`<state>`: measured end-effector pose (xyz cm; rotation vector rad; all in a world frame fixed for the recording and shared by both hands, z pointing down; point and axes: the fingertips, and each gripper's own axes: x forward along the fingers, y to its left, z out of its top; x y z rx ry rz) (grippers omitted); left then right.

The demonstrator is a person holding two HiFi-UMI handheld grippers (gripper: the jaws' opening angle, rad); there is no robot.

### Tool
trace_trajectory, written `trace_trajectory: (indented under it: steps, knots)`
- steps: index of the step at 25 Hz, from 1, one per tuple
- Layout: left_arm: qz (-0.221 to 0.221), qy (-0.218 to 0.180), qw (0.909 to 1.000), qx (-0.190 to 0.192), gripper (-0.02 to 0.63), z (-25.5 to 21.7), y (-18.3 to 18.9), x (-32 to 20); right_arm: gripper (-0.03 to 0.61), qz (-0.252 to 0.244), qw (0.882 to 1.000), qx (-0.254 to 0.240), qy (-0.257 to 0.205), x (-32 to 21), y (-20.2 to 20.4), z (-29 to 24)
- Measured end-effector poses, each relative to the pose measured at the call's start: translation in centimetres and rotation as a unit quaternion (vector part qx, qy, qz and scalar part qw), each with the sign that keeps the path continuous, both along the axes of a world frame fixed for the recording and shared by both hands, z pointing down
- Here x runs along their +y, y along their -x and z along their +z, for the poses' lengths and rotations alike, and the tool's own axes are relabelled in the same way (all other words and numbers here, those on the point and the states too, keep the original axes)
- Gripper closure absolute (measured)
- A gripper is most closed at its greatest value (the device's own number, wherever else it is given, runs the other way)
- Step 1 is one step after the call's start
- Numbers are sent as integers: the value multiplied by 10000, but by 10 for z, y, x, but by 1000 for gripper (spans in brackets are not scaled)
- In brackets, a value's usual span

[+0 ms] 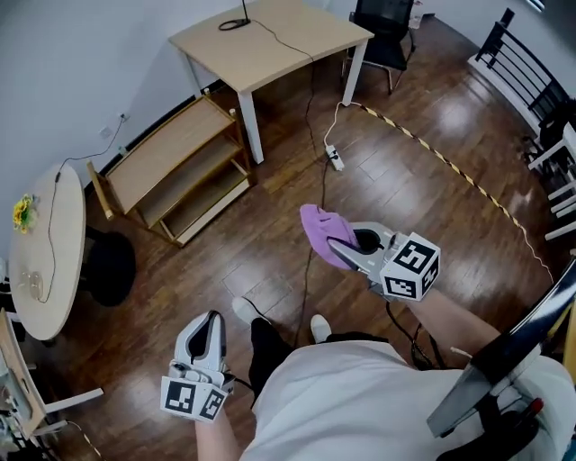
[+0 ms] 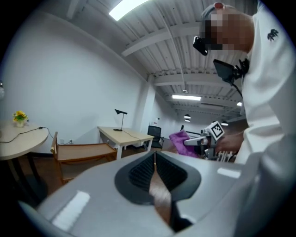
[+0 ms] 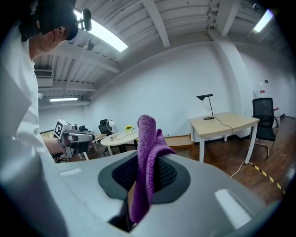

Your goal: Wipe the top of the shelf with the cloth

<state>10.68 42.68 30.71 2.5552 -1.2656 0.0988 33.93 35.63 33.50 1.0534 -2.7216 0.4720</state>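
Observation:
A purple cloth (image 1: 319, 232) is pinched in my right gripper (image 1: 340, 251), held above the wood floor in front of the person; in the right gripper view the cloth (image 3: 147, 152) sticks up between the shut jaws. The low wooden shelf (image 1: 171, 151) stands against the wall at the upper left, well away from both grippers; its top board is bare. My left gripper (image 1: 210, 331) hangs low at the person's left side, jaws shut with nothing between them. The left gripper view shows the shelf (image 2: 83, 150) ahead and the cloth (image 2: 179, 139) to the right.
A light wooden table (image 1: 270, 40) with a black lamp stands beyond the shelf. A round white table (image 1: 49, 252) is at the left. A power strip (image 1: 335, 159) and cables lie on the floor. A black chair (image 1: 382, 27) and a striped floor tape (image 1: 450, 167) are further right.

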Motion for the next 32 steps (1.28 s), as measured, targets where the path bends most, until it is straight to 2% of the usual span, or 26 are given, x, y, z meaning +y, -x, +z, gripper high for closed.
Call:
trace_trajectory:
  steps: [4,7,14,24,32]
  knots:
    - [-96,42,9998,-183,581,2,-26,23,526,-113,9999,-47,-36,21,-20,-8]
    - [60,61,9994,-333,581,1,-45,31,527,-104,9998,-149,-127,30,-33,-18]
    - [407,-87,9985,-364,581,-15,-70,26,526,169,9988,-326,-339,37,-58,-35]
    - [575,-191,9975,-359,581,-26,-78,24,527,196,9989,-283,-334,45,-61,-36]
    - [503,-174,9980,-350,581,-23,-80,29,528,32,9990,-248,-372,44,-56,-36]
